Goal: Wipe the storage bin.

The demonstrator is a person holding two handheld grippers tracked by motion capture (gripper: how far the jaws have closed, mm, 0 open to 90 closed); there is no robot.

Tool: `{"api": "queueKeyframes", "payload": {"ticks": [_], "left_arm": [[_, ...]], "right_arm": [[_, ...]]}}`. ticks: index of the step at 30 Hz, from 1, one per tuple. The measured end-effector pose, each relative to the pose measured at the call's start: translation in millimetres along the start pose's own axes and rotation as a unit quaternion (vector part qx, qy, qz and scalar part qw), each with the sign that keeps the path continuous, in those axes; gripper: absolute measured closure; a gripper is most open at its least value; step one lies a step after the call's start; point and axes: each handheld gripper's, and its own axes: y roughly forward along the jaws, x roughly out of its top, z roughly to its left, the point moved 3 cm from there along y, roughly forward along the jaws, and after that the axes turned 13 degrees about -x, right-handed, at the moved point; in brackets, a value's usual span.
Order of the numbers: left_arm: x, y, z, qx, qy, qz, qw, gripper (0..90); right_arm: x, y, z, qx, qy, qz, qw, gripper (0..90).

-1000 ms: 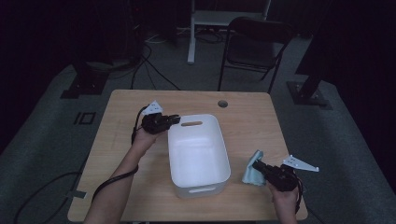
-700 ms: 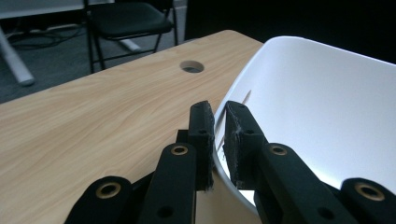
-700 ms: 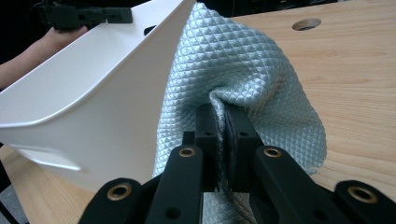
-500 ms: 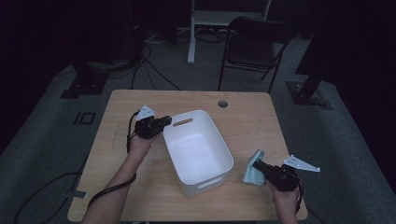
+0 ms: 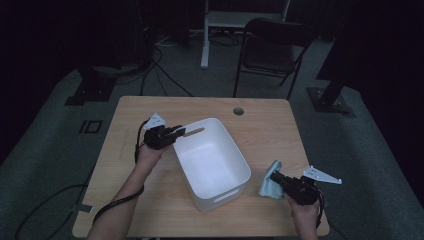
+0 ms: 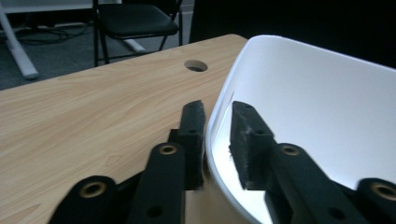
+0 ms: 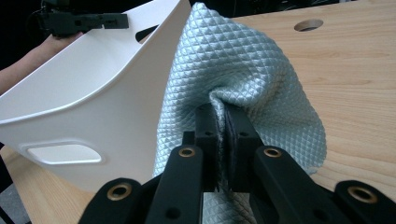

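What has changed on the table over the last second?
The white bin has been swung round: it sat square to the table, now its far end angles toward the left gripper, which straddles the rim and whose jaws have just been opening. The right gripper stayed put, clamped on the light blue cloth beside the bin.

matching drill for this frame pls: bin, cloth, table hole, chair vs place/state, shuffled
1 white bin
2 blue-grey cloth
3 round hole
4 black chair

a pinched in the right tool
b on the floor beyond the table
c rim between the left tool jaws
d in the tabletop near its far edge

Pairs: 1-c, 2-a, 3-d, 4-b
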Motion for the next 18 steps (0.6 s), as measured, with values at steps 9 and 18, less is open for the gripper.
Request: {"api": "queueKeyframes", "payload": {"ticks": [9, 18], "left_arm": [[-1.8, -5.5, -6.2, 0.044, 0.001, -0.004, 0.999, 82.2], [-12.7, -28.3, -18.8, 0.105, -0.027, -0.015, 0.994, 83.0]], "right_arm": [[-0.5, -0.6, -0.4, -0.001, 0.0, 0.0, 1.0, 85.3], [-0.8, 2.5, 1.6, 0.002, -0.003, 0.005, 1.0, 85.3]]}}
